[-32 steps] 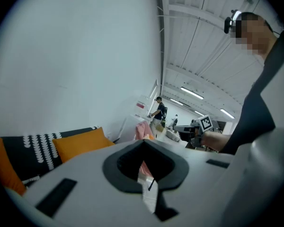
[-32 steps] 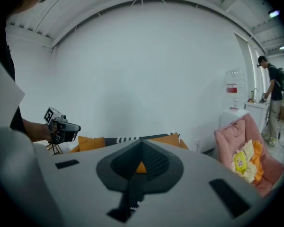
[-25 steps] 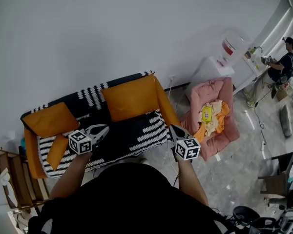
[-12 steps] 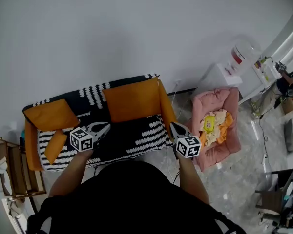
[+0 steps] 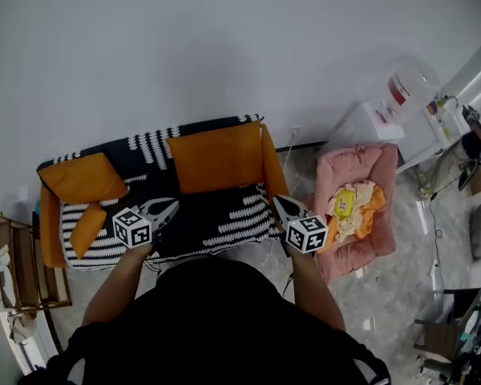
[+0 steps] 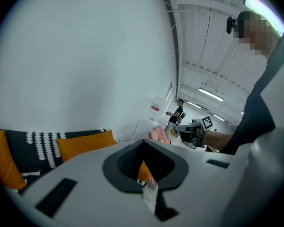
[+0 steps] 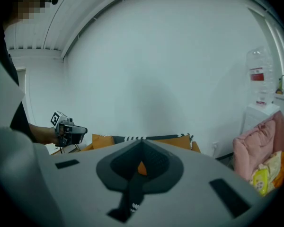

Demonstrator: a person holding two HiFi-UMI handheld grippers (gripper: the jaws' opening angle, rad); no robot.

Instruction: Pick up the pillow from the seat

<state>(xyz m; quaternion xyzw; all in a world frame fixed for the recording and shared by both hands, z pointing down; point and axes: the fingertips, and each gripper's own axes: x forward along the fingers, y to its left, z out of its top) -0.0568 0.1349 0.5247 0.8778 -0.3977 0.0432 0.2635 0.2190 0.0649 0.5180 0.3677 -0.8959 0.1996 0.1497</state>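
Note:
A black-and-white patterned sofa (image 5: 216, 223) stands against the wall. A large orange pillow (image 5: 216, 157) leans on its backrest, and it shows again in the left gripper view as the orange pillow (image 6: 85, 144). Another orange pillow (image 5: 84, 179) and a small orange cushion (image 5: 86, 229) lie at the sofa's left end. My left gripper (image 5: 173, 205) hovers over the seat's front, shut and empty. My right gripper (image 5: 276, 200) hangs by the sofa's right arm, also shut and empty. In their own views the left gripper (image 6: 143, 143) and right gripper (image 7: 142, 144) have their jaws pressed together.
A pink padded seat (image 5: 381, 215) heaped with yellow and orange cloth stands right of the sofa. Behind it is a white water dispenser (image 5: 405, 91). A wooden rack (image 5: 16, 263) stands at the left. A person (image 6: 176, 111) stands far off by the dispenser.
The head view has shifted a little, and the person at the far right has slid almost out of it. Both grippers stay shut in nearly the same place before the sofa.

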